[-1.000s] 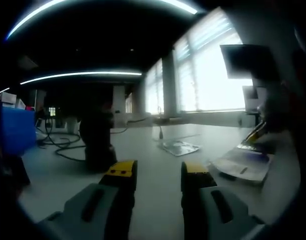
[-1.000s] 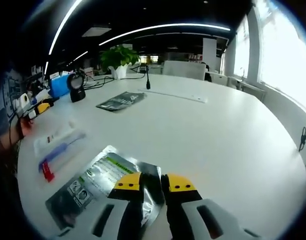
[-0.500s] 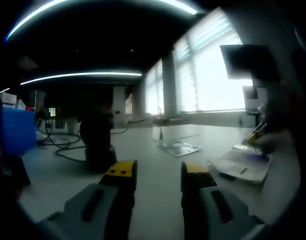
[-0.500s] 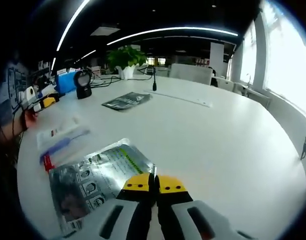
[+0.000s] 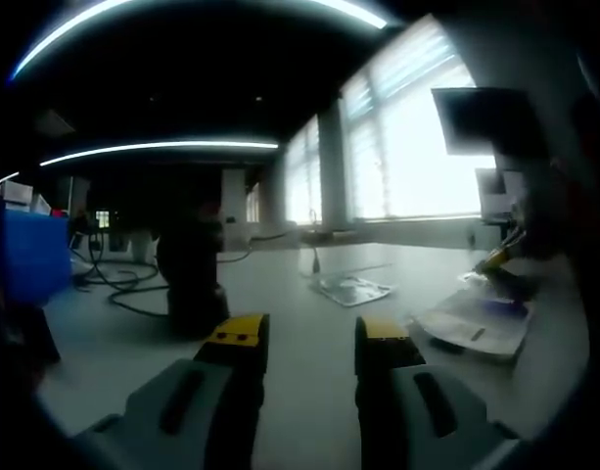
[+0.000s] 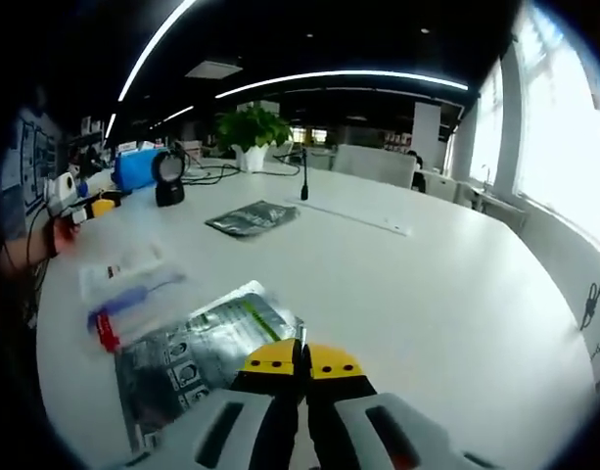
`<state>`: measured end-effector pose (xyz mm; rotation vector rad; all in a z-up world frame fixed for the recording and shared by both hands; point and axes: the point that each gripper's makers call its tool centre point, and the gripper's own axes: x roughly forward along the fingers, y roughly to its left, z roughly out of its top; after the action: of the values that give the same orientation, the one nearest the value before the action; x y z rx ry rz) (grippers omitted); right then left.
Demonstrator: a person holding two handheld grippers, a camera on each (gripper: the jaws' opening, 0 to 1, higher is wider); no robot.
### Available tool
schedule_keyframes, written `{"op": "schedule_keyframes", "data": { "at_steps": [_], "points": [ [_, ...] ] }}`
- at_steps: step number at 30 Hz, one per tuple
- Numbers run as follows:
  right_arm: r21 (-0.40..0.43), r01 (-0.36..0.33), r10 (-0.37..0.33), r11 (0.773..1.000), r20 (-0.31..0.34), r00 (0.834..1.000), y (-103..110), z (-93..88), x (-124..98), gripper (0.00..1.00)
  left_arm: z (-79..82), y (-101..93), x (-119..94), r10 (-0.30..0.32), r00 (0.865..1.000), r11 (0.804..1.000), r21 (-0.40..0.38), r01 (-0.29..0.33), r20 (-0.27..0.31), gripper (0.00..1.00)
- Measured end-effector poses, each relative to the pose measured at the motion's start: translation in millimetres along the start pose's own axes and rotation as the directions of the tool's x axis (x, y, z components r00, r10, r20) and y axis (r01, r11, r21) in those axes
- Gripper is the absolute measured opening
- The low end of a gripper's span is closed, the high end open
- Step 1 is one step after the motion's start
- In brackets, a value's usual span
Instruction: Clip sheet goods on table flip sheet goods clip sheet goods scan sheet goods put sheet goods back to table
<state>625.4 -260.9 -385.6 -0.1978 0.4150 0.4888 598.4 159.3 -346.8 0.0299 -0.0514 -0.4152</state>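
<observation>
Right gripper jaws pinched together on near edge of silver foil sheet pouch (printed green label), lying on white surface. Left gripper jaws apart, holding nothing, low over surface.

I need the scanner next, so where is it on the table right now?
In the right gripper view the black scanner stands at the table's far left, beside the blue box, left of the potted plant.
</observation>
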Motion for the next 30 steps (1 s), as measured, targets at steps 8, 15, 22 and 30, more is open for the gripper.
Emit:
{"op": "schedule_keyframes", "data": {
  "at_steps": [8, 15, 22, 30],
  "points": [
    [-0.003, 0.028, -0.028, 1.000, 0.082, 0.996, 1.7, 28.9, -19.4, 0.00, -0.4, 0.2, 0.2, 0.001, 1.000, 1.000, 0.000, -0.001, -0.001, 0.28],
    [-0.018, 0.038, -0.035, 0.999, 0.146, 0.989, 10.2, 54.8, -36.1, 0.00, -0.3, 0.0, 0.1, -0.001, 1.000, 1.000, 0.000, 0.001, -0.001, 0.28],
    [-0.020, 0.043, -0.038, 0.999, 0.199, 0.979, 16.6, 72.7, -47.9, 0.00, 0.5, -0.1, -0.3, -0.002, 1.000, 1.000, -0.001, 0.002, 0.003, 0.28],
    [-0.016, 0.036, -0.031, 0.999, 0.263, 0.964, 25.7, 94.2, -60.2, 0.00, 1.2, -0.2, -0.8, -0.003, 1.000, 1.000, -0.001, 0.003, 0.007, 0.28]
  ]
}}
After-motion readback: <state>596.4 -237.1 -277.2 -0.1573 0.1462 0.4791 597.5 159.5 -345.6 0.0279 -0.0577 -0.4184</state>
